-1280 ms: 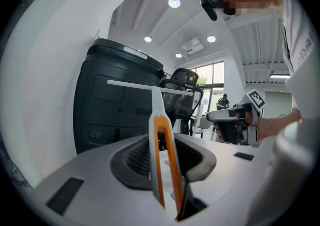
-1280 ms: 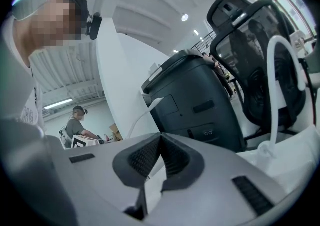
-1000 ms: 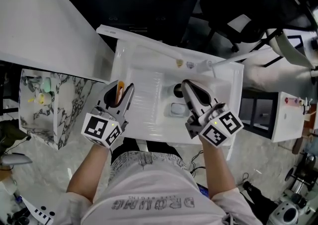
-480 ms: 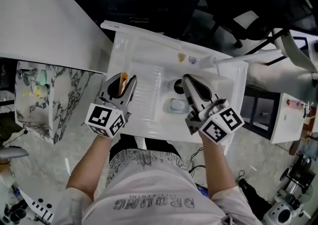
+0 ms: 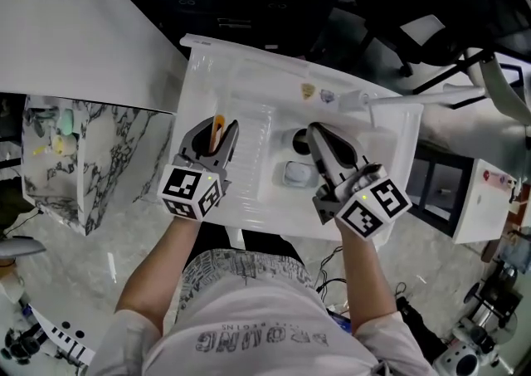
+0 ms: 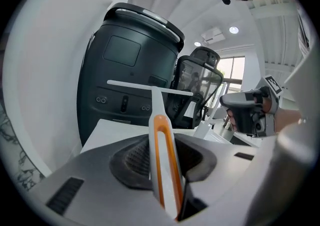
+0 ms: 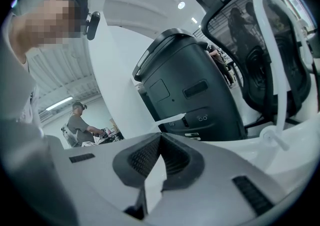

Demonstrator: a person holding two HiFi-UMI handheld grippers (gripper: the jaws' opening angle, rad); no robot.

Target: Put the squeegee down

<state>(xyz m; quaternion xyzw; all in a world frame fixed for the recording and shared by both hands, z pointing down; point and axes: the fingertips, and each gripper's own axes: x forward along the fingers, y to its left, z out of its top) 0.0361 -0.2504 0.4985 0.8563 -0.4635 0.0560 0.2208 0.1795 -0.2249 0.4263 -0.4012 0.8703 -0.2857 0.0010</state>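
The squeegee [image 6: 162, 155] has a white handle with an orange loop and a thin white blade [image 6: 150, 88] across its far end. My left gripper [image 6: 165, 145] is shut on that handle, with the blade sticking out ahead of the jaws. In the head view the left gripper [image 5: 214, 127] holds the squeegee [image 5: 217, 125] over the left part of the white sink [image 5: 249, 75]. My right gripper [image 5: 317, 132] hangs over the sink's right part, near the drain [image 5: 299, 144]. In its own view the right gripper [image 7: 160, 137] has its tips together with nothing between them.
A small pale rectangular object [image 5: 297, 173] lies in the basin by the drain. A faucet [image 5: 365, 100] stands at the sink's far right. A dark machine [image 6: 130, 70] and an office chair [image 7: 270, 45] stand beyond. A marble-patterned cabinet [image 5: 75, 167] is at the left.
Both grippers have sunk toward the sink, the left one more. The squeegee stays in the left gripper's jaws.
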